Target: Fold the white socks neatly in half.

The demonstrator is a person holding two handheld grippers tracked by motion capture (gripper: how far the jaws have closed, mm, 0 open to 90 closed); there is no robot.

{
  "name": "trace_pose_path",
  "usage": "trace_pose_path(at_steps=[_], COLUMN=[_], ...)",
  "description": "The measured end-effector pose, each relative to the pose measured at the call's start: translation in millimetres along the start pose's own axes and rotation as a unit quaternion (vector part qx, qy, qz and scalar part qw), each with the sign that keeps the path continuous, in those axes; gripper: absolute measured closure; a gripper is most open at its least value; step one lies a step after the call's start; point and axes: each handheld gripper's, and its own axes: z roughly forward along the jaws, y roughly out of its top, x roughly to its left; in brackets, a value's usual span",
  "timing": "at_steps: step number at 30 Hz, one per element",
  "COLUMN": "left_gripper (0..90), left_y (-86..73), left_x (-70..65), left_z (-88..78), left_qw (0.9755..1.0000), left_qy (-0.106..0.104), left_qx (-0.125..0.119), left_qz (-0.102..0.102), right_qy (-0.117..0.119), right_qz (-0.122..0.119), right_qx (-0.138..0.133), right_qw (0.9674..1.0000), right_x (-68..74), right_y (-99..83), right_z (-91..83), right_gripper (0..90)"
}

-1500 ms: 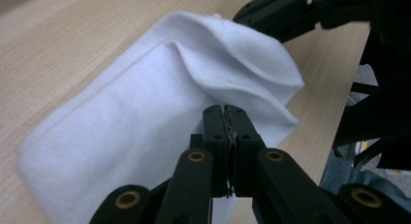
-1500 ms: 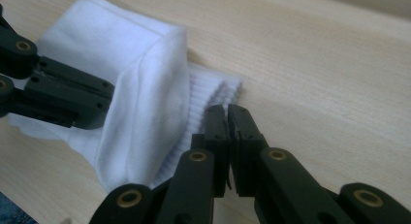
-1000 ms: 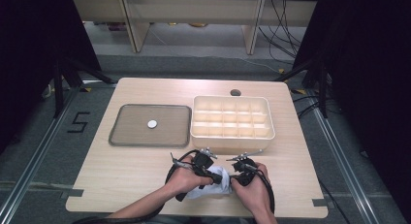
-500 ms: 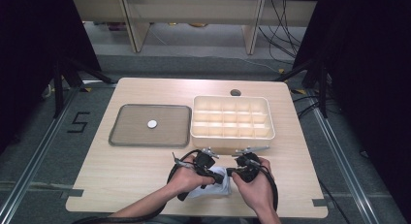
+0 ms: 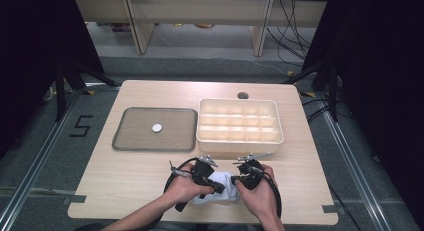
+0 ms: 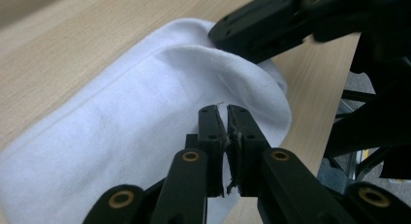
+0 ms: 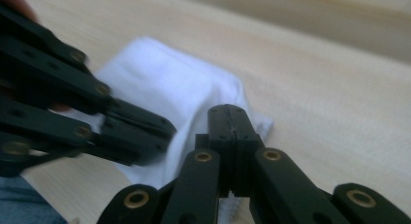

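A white sock [image 5: 223,187] lies at the near edge of the table [image 5: 125,166], between both grippers. The left gripper [image 6: 227,118] and the right gripper [image 7: 231,118] each have their fingers pinched together on the sock's fabric.

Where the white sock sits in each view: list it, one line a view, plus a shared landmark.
High view: white sock at the table's near edge, between both hands.
Left gripper view: spread across the left and centre, above the jaws.
Right gripper view: centre left, behind the jaws.
Shared landmark: the light wooden tabletop under it.
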Motion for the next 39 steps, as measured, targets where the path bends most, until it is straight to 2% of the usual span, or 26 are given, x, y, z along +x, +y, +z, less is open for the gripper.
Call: trace_pose_path(at_steps=[4,6,8,11,13,16,17,18,19,20,21,22,25,26,27,28,29,30,32,33,34,36,38,39], left_gripper=[83.9,83.8,83.5,83.5,84.3,86.0,86.3,86.6,87.0,87.3,87.7,87.9,88.0,87.6,86.7,85.9,85.1,83.8,79.0,75.1,70.4,65.4,60.4,58.8], left_y=[0.4,0.1,-2.0,-8.9,-15.1,-19.5,-20.7,-21.9,-23.0,-24.0,-25.3,-26.3,-27.4,-26.7,-26.2,-25.3,-23.6,-22.0,-21.5,-22.6,-24.3,-28.2,-30.4,-31.2], left_x=[-2.2,-2.9,-4.4,-1.6,7.1,18.0,19.4,22.6,22.8,24.5,25.5,26.1,27.2,26.8,26.7,27.2,27.1,28.2,32.2,35.5,38.2,43.2,46.0,47.4], left_z=[-0.5,-3.6,-10.4,-28.8,-40.0,-43.1,-41.7,-39.2,-36.9,-34.7,-32.3,-30.9,-30.5,-33.0,-35.2,-37.9,-42.6,-47.0,-52.8,-54.1,-55.2,-56.4,-55.8,-54.2], left_qw=[1.0,1.0,0.9999,0.9997,0.9993,0.999,0.999,0.9993,0.9991,0.999,0.999,0.9989,0.999,0.999,0.9989,0.9987,0.9982,0.9977,0.9963,0.9957,0.9952,0.9941,0.9934,0.9932], left_qy=[-0.002,0.0,0.001,0.011,0.026,0.035,0.036,0.031,0.037,0.042,0.042,0.044,0.039,0.038,0.037,0.032,0.04,0.046,0.055,0.056,0.058,0.061,0.068,0.062], left_qx=[-0.003,-0.004,-0.006,-0.012,-0.024,-0.029,-0.025,-0.021,-0.014,-0.008,-0.008,-0.006,-0.009,-0.01,-0.015,-0.03,-0.037,-0.044,-0.057,-0.063,-0.062,-0.063,-0.055,-0.054], left_qz=[0.005,0.009,0.012,0.018,0.007,-0.006,-0.013,-0.008,-0.016,-0.011,-0.015,-0.017,-0.018,-0.019,-0.023,-0.026,-0.026,-0.026,-0.032,-0.038,-0.049,-0.064,-0.074,-0.082], right_qy=[0.02,0.031,0.038,0.044,0.036,0.025,0.017,0.012,0.01,0.003,0.007,0.0,0.003,-0.005,0.002,0.005,0.009,0.022,0.027,0.031,0.031,0.033,0.033,0.021], right_qz=[-0.004,-0.01,-0.02,-0.036,-0.035,-0.022,-0.024,-0.03,-0.016,-0.018,-0.009,-0.005,-0.01,-0.01,-0.003,-0.019,-0.01,-0.012,-0.016,-0.027,-0.02,-0.022,-0.001,-0.012], right_qx=[-0.022,-0.021,-0.028,-0.018,-0.006,0.027,0.028,0.028,0.033,0.033,0.036,0.036,0.036,0.038,0.035,0.028,0.028,0.02,0.022,0.024,0.034,0.038,0.054,0.055], right_qw=[0.9996,0.9992,0.9987,0.9982,0.9987,0.9991,0.9992,0.9991,0.9993,0.9993,0.9993,0.9993,0.9993,0.9992,0.9994,0.9994,0.9995,0.9995,0.9993,0.9989,0.9987,0.9985,0.998,0.9982], right_x=[9.1,16.5,24.8,28.3,26.6,22.2,19.3,16.0,15.0,11.8,11.1,10.1,6.9,7.1,10.5,10.4,14.4,17.6,24.4,25.8,28.4,28.6,28.9,27.6], right_y=[11.3,15.1,16.6,17.1,15.8,12.3,10.9,9.2,8.3,6.6,5.8,4.7,3.4,3.4,4.5,4.6,5.9,6.5,6.7,6.7,6.0,4.4,3.7,2.5], right_z=[-18.1,-21.5,-17.7,-7.1,0.8,9.5,11.3,13.0,12.2,13.7,13.6,14.6,16.9,16.4,14.6,14.1,12.3,11.5,10.8,12.5,13.0,17.2,20.5,24.6], right_gripper=[90.0,90.0,90.0,90.0,90.0,90.0,90.0,90.0,90.0,90.0,90.0,90.0,90.0,90.0,90.0,90.0,90.0,90.0,90.0,90.0,90.0,90.0,90.0,90.0])
